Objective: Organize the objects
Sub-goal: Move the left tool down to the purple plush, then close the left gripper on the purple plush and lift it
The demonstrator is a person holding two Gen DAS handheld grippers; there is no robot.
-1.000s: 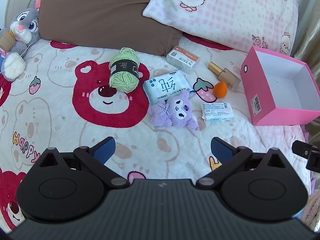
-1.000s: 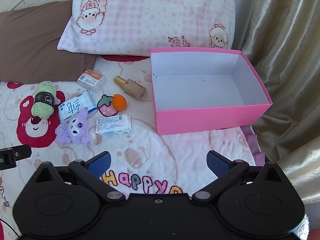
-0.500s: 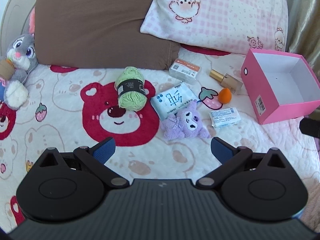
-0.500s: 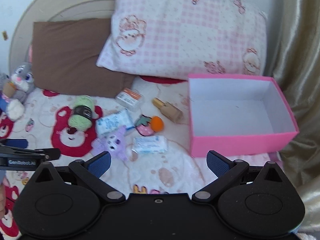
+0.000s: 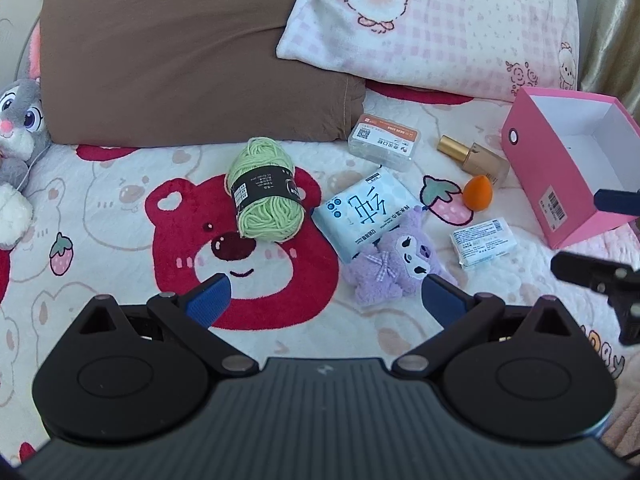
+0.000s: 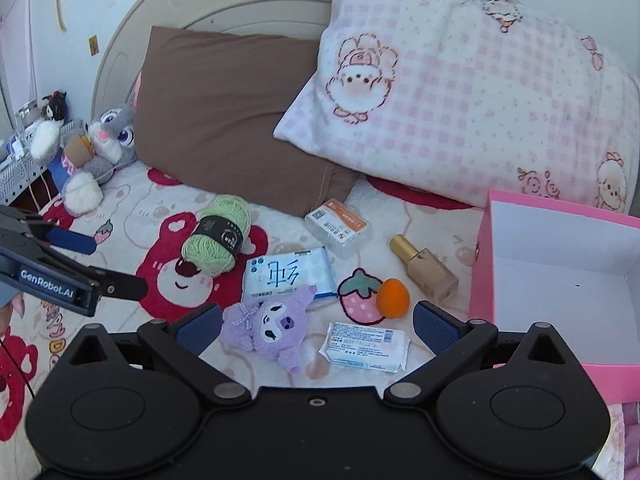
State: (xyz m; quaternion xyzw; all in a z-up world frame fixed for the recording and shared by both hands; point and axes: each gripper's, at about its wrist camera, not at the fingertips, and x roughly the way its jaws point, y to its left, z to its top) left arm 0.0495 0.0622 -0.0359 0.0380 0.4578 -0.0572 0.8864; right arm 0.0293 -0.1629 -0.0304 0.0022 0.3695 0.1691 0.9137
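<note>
Both grippers have dropped closer, left gripper [image 5: 324,292] and right gripper [image 6: 318,322] spread wide, empty, above the fuzzy purple plush toy [image 6: 272,322] at lower centre.

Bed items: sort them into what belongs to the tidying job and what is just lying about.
Job: green yarn, tissue pack, purple plush, orange sponge, perfume bottle, clear case, wipe packet, pink box.

Lying about: brown pillow, checked pillow, grey rabbit plush.

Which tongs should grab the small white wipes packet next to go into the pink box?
Right, probably. The right tongs are open with the wipes packet between the tips, beside the pink box. The left tongs sit over the bear print, farther from both.
</note>
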